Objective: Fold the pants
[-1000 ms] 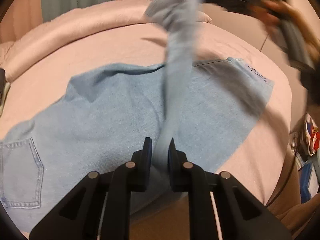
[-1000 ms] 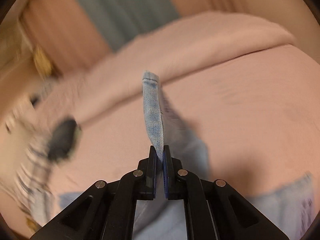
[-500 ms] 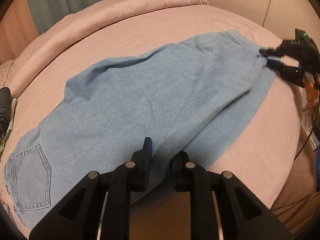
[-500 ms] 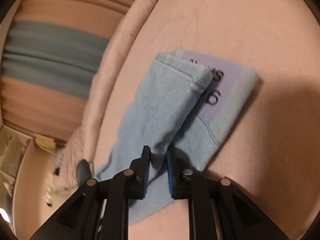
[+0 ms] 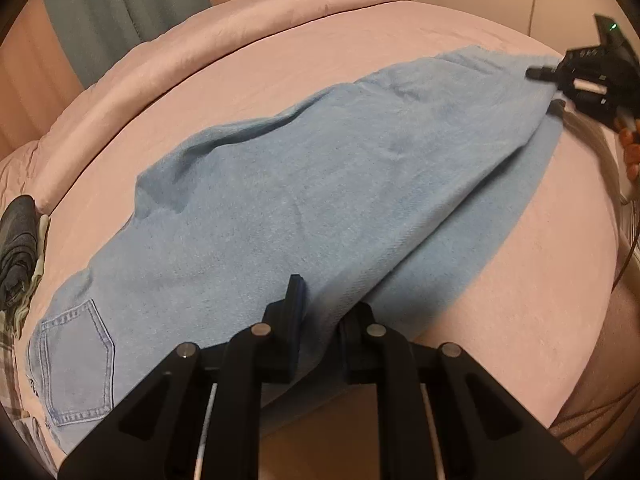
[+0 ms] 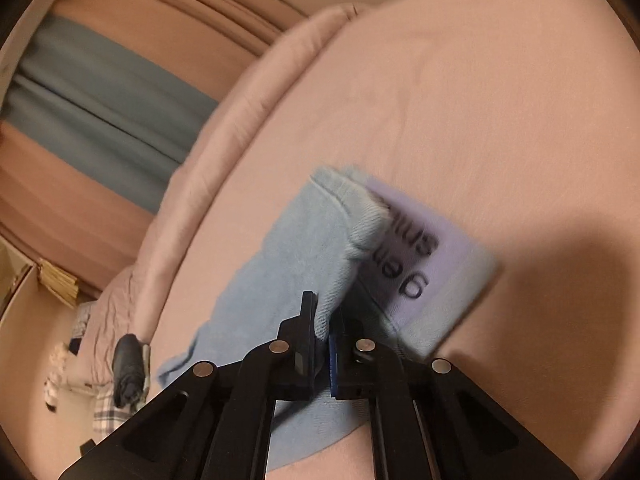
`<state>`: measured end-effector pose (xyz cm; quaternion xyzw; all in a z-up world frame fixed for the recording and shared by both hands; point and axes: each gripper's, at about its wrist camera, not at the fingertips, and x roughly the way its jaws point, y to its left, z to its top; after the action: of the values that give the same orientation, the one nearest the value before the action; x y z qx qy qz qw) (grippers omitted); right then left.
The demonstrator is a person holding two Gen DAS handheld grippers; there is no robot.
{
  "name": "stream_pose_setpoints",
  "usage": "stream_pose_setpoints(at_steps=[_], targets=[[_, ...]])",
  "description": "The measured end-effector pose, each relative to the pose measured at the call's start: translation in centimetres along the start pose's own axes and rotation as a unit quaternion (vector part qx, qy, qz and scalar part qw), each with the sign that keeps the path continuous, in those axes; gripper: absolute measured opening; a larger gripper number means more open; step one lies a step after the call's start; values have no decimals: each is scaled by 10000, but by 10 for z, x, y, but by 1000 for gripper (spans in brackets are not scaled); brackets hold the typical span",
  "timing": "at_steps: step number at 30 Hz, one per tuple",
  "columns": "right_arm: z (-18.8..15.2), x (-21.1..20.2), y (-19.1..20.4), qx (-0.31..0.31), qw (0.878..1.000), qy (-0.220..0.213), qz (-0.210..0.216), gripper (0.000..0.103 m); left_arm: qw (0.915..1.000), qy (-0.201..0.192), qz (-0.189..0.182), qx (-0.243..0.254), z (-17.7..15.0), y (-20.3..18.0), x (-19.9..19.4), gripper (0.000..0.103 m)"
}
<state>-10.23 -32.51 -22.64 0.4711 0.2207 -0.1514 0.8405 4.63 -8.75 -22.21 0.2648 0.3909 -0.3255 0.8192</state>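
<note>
Jeans (image 5: 304,184) lie spread across the pink bed (image 5: 420,28), one leg laid over the other, the back pocket (image 5: 74,360) at the near left and the hems at the far right. We judge the lengthwise fold to be nearly set, which is why both tools sit at the ends of the upper leg's edge.

Our left gripper (image 5: 324,312) rests at the near edge with its jaws parted around the denim, no longer pinching it, so that end lies flat. Our right gripper (image 6: 323,322) has its jaws nearly together on a ridge of the upper leg's hem (image 6: 360,220), holding it just over the lower hem, where a lilac size label (image 6: 432,256) shows; this grip keeps the two hems lined up. Blur makes its hold hard to confirm.

Dark rolled clothing (image 5: 18,240) sits at the left edge, well apart.
</note>
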Motion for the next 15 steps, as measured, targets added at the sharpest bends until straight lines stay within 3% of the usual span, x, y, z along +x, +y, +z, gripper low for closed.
stream_pose_setpoints(at_steps=[3, 7, 15], targets=[[2, -16, -2, -290, 9995, -84, -101, 6, 9999, 9, 97, 109, 0, -2, 1, 15], [-3, -3, -32, 222, 9993, 128, -276, 6, 10000, 26, 58, 34, -2, 0, -1, 15], [-4, -7, -28, 102, 9993, -67, -344, 5, 9998, 22, 123, 128, -1, -1, 0, 15]])
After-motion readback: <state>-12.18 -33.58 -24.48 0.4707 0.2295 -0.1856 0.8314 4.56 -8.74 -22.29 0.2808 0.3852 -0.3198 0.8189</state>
